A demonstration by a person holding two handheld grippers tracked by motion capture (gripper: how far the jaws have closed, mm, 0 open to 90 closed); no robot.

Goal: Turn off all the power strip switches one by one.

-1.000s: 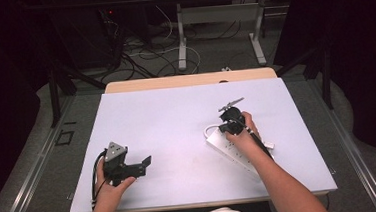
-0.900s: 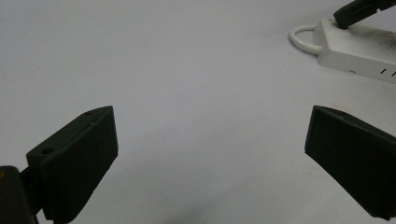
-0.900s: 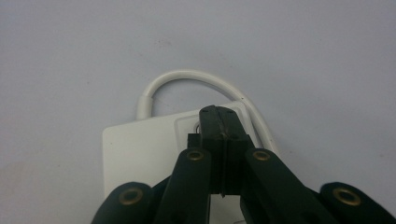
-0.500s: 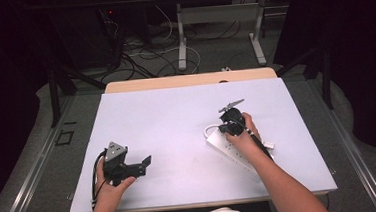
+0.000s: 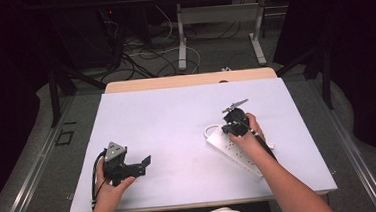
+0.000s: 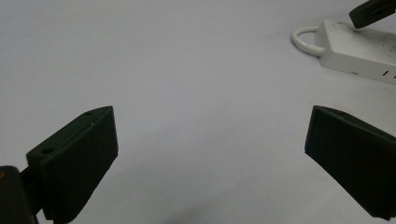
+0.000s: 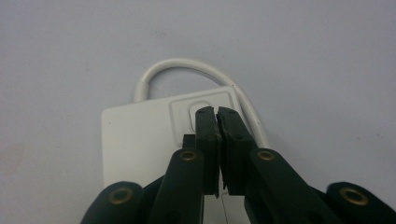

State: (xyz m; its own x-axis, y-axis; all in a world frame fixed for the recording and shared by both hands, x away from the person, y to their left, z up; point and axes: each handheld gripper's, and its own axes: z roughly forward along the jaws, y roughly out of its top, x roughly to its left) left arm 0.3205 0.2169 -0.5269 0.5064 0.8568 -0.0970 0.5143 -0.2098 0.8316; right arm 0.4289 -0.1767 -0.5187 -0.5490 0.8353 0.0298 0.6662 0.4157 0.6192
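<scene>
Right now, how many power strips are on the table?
1. The white power strip lies on the table's right half, partly under the right hand; the right gripper, jaws shut, points at the switch on its cord end.

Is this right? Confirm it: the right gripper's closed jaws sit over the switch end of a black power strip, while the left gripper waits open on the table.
Not quite: the power strip is white, not black, as the right gripper view shows. The right gripper has its jaws closed over the switch end, and the left gripper waits open.
</scene>
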